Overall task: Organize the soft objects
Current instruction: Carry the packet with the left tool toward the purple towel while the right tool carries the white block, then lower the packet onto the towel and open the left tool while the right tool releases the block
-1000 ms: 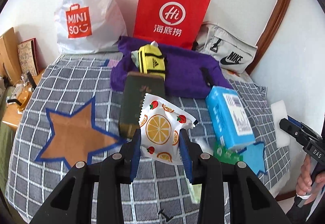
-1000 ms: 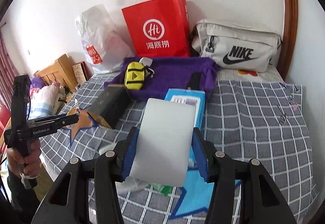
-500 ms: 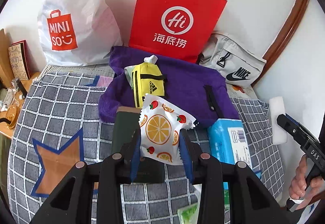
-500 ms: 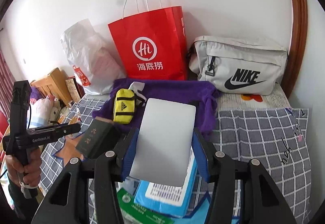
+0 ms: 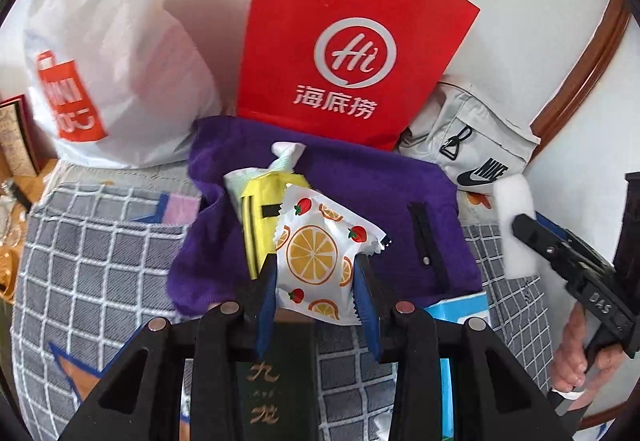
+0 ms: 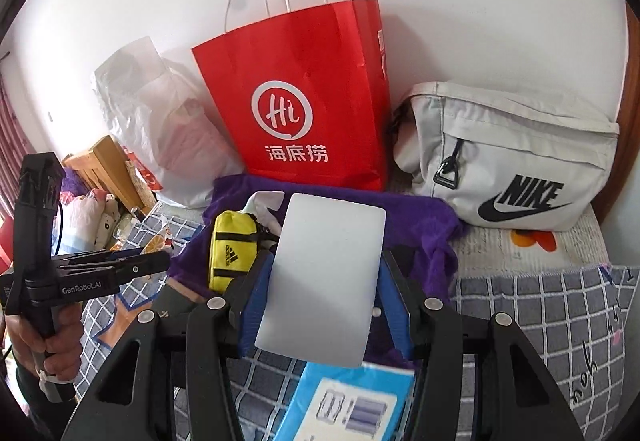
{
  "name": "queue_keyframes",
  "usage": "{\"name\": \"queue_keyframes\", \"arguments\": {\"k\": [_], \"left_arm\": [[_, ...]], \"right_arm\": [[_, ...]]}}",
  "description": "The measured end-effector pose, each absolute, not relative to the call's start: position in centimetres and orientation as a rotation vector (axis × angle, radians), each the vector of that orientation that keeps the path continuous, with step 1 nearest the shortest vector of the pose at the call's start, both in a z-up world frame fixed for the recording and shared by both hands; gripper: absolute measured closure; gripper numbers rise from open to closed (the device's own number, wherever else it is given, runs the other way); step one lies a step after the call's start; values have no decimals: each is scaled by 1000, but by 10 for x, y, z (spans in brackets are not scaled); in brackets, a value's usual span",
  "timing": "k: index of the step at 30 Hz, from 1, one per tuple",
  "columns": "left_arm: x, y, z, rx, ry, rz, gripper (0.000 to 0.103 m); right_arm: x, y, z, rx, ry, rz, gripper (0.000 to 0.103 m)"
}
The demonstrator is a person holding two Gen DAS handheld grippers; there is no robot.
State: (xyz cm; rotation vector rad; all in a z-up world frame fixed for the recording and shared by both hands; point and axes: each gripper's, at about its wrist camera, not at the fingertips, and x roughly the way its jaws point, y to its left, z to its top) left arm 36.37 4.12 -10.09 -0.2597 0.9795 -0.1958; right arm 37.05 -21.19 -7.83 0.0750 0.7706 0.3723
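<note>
a bed covered with a grey checked quilt (image 6: 540,305) stands against a white wall (image 6: 460,1).

the left gripper (image 5: 316,281) is clenched on a small white sachet printed with orange slices and strawberries (image 5: 320,253), gripped across its lower half and held above the near edge of a purple plush cloth (image 5: 360,181). the sachet looks light and crinkly; its film is probably slippery and its crimped ends weak, so the padded middle is judged the best hold.

the right gripper (image 6: 320,289) is clenched on a white rectangular foam sponge (image 6: 328,273), pinched by its long edges over the same cloth. it appears light and compressible, so a firm squeeze should dent it, not break it.

count, outward:
- one sachet and one sponge, both held.
- one yellow zip pouch with black straps (image 6: 230,249) on the cloth, a white tissue (image 5: 286,153) poking out behind it.
- one blue tissue pack (image 6: 352,401) and one dark green box with gold characters (image 5: 264,381) on the quilt below the grippers.
- three bags at the wall: one white plastic shopping bag (image 5: 120,61), one red paper carrier bag (image 6: 304,101), one grey nike waist bag (image 6: 508,161).
- two hands, one on each handle.
</note>
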Motion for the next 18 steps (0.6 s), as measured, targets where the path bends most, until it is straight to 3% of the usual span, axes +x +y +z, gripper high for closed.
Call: {"name": "queue_keyframes", "arguments": {"k": [18], "left_arm": [[422,21,-143,-198,1061,-193,68]], "right_arm": [[429,-205,-153,59,947,386,51]]}}
